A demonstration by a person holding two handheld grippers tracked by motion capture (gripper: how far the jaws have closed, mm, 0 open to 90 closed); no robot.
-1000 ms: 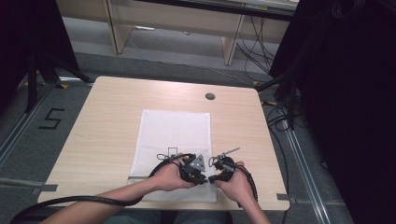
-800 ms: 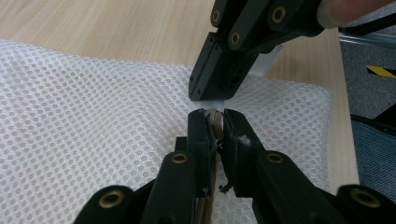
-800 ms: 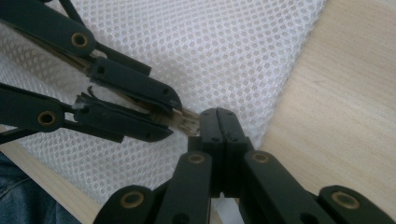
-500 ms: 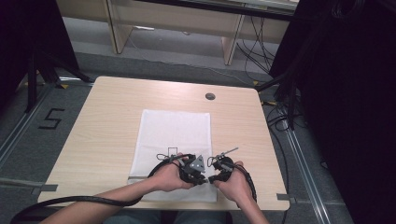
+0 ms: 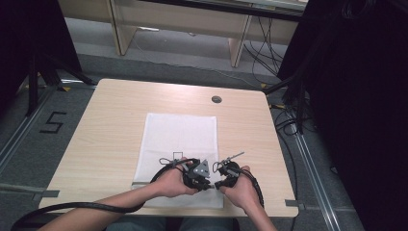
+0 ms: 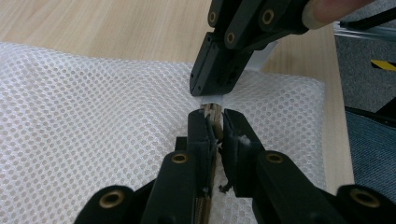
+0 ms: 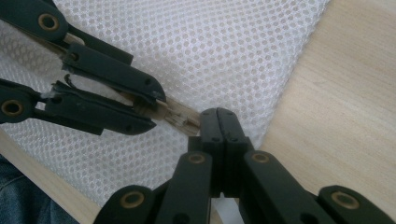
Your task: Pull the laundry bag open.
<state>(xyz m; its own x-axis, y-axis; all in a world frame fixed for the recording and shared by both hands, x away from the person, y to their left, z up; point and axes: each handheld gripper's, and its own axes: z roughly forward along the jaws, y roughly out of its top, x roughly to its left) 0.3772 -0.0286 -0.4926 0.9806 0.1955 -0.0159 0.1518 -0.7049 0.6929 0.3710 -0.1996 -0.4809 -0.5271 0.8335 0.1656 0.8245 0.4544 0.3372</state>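
- We are working at the near edge of a white mesh bag point(image 5: 180, 144) that is lying flat on the wooden table point(image 5: 106, 125), close to our side of it.
- We are holding the left gripper point(image 6: 214, 122) clenched on the zipper end point(image 6: 212, 112) of the bag, a short beige strip of teeth that is poking out from between the pads.
- We are holding the right gripper point(image 7: 219, 122) clenched too, its tips pressing together on the small white pull tab point(image 6: 213, 99) at the tip of that same strip; in the left gripper view, the tab is sitting just under the other jaws.
- In the high view, both hands are meeting tip to tip over the bag's near right corner, the left gripper point(image 5: 198, 174) and the right gripper point(image 5: 226, 174) almost touching.
- We are judging the step in hand to be the start of working the zipper: one grip is anchoring the tape, the other is taking the slider.
- The next move, as we are reading it, is calling for a steady pull of the tab along the seam while the anchoring grip is keeping the mesh taut; a slack bag would likely bunch up and jam the teeth.
- As for contents, the bag is looking flat and thin, with no bulge under the mesh; we are seeing nothing inside it, though the weave is hiding any thin item.
- We cannot tell whether the zipper is standing fully shut or partly open.
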